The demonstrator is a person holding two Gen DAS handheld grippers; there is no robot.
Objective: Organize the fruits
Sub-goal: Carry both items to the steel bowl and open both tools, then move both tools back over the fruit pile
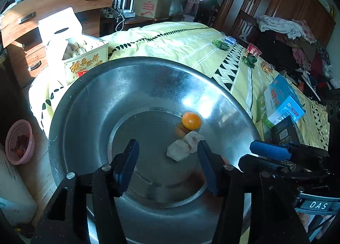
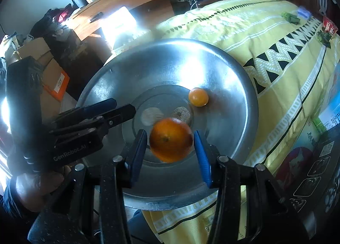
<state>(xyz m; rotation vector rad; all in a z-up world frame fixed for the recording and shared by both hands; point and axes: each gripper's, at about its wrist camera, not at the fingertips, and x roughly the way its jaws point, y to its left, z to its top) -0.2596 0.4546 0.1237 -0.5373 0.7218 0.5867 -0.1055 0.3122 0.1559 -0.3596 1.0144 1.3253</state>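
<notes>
**Two oranges, one not yet in the basin**

One big orange [image 2: 171, 139] sits between the right gripper [image 2: 170, 148] pads, over the steel basin [image 2: 229, 103]. Pads look right at its sides, so I read it as grasped, w/ slight blur. A smaller orange [image 1: 191, 120] already lies on the basin floor, near two pale lumps [image 1: 184, 145] (can't tell what they are). Left gripper [image 1: 167, 161] hangs over the basin w/ jaws apart, nothing between them, the lumps just beyond its tips.

Basin rests on a bed w/ yellow quilt [image 1: 180, 42]; boxes [image 1: 282, 99] lie beside it.

Risks, as I judge: soft bedding means the basin could tip if a gripper presses its rim. Letting go from too high = the orange bounces or rolls up the sloped wall & out. Both grippers are close together, so a clash is possible.
</notes>
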